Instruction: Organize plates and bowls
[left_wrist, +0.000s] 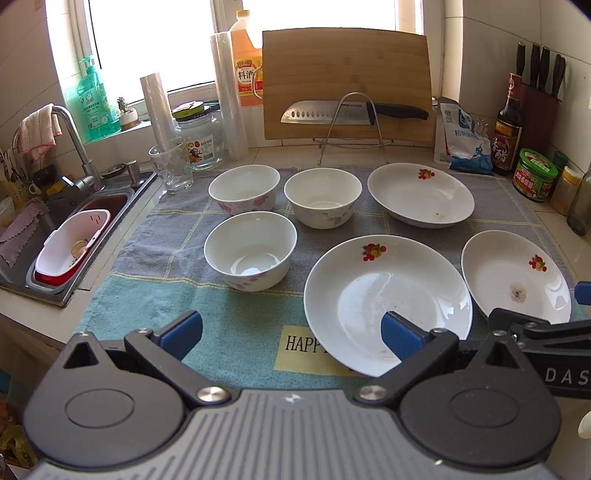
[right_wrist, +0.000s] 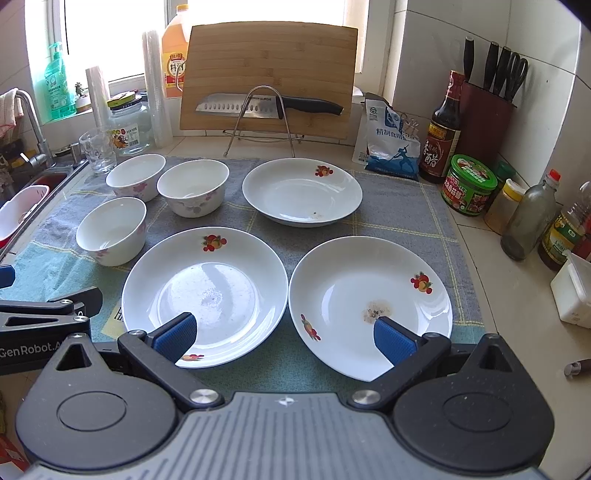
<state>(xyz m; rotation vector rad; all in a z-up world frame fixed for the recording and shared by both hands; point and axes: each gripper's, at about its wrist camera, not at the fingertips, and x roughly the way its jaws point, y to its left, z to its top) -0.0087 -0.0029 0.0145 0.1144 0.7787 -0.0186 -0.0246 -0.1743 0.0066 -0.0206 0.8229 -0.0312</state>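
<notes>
Three white bowls with pink flowers sit on a grey-green mat: back left bowl, back middle bowl, front bowl. Three white plates with fruit prints lie to their right: back plate, middle plate, right plate with a brown stain. In the right wrist view they show as the back plate, the middle plate and the stained plate. My left gripper is open and empty above the mat's front edge. My right gripper is open and empty above the gap between the two front plates.
A sink with a red-white basket lies left. A glass, a jar and film rolls stand behind the bowls. A cutting board with a knife stands at the back. Bottles and jars line the right wall.
</notes>
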